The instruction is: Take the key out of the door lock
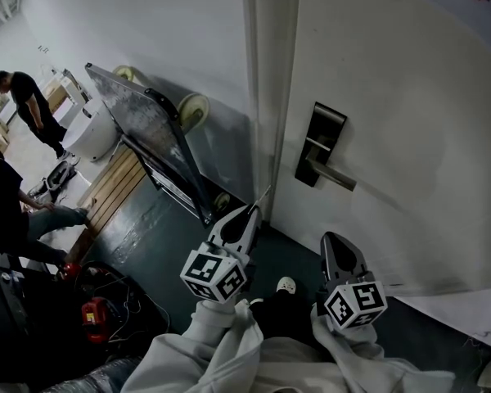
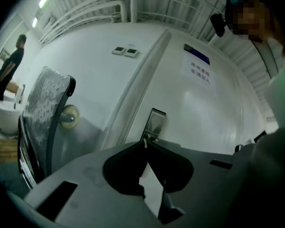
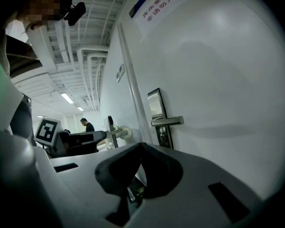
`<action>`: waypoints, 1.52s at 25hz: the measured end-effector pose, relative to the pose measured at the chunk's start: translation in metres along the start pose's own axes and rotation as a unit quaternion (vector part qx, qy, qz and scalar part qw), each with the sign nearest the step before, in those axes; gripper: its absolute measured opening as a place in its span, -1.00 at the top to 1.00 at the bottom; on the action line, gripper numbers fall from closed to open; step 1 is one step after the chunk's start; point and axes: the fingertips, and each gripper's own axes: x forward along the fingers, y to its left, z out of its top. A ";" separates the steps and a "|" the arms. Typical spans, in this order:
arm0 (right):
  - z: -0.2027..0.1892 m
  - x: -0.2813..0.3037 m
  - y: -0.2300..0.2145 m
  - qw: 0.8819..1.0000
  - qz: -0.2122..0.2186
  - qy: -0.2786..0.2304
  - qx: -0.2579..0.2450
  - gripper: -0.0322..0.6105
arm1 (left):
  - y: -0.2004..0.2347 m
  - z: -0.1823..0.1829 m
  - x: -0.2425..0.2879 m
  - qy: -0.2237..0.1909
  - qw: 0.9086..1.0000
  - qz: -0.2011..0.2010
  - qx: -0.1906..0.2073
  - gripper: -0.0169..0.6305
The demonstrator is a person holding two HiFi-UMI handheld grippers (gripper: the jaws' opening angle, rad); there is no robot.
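1. Left gripper (image 1: 252, 213): the jaws are drawn together until only a narrow slit remains, and their tips pinch the key (image 1: 264, 195). It holds nothing else.
2. Key: a thin pale sliver that projects past the jaw tips and slants up toward the lock plate (image 1: 321, 142). It lies below and to the left of the plate and apart from it, so it is out of the lock. In the left gripper view only a short bright tip (image 2: 144, 143) shows where the jaws meet, directly under the plate.
3. Lock plate: a dark upright rectangle on the white door (image 1: 401, 88), near the door's edge. The lever handle (image 1: 334, 175) runs from the plate's lower half out to the right.
4. Right gripper (image 1: 335, 239): the jaws are closed tip to tip with nothing between them. It sits below the lock plate and slightly to the right, apart from both plate and handle.
5. Right gripper view: the lock plate and lever stand just above the closed jaw tips (image 3: 141, 146).
6. Sleeves (image 1: 229, 346): pale fabric behind both marker cubes, below the lock plate.
7. Platform trolley (image 1: 147, 133): it leans tilted against the wall to the left of the lock plate, its cream wheels facing outward.
8. Person (image 1: 29, 109): standing far to the left of the lock plate, well apart from the door.
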 end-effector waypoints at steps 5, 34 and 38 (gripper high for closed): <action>0.003 0.002 0.003 1.000 0.002 -0.002 -0.004 0.74 | -0.007 -0.005 -0.003 0.022 0.994 0.003 0.107 0.87; 0.005 -0.005 -0.006 1.000 0.003 0.000 -0.031 0.74 | -0.029 -0.028 -0.008 0.053 0.988 -0.023 0.142 0.86; 0.003 -0.006 -0.006 1.000 0.006 0.002 -0.030 0.74 | -0.030 -0.029 -0.008 0.053 0.988 -0.022 0.144 0.86</action>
